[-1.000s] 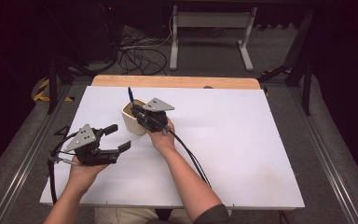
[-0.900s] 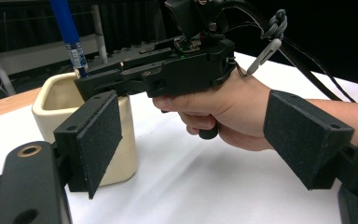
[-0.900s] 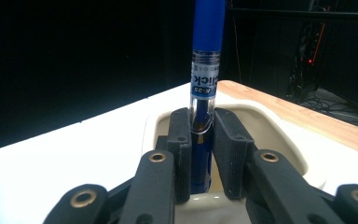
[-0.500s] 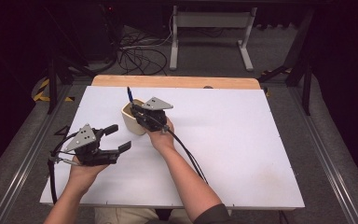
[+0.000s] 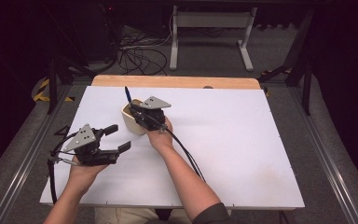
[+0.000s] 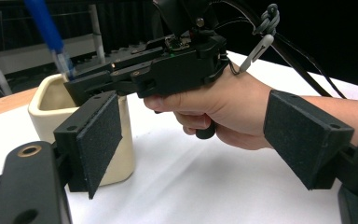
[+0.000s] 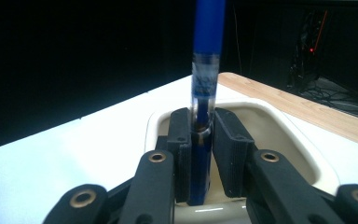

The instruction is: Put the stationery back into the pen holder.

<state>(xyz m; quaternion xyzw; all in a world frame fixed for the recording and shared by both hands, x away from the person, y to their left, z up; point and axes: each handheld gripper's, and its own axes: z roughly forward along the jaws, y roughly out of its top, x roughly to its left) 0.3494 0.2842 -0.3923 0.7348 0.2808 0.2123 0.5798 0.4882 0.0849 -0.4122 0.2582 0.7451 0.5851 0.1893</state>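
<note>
Blue pen (image 7: 204,93) clamped over cup (image 7: 279,126) | left hand-held gripper (image 5: 116,139) agape

Left gripper (image 5: 114,139) low near table edge, jaws wide apart, probably empty. Right gripper (image 7: 200,140) reaches forward, jaws squeezed tight together.
</note>
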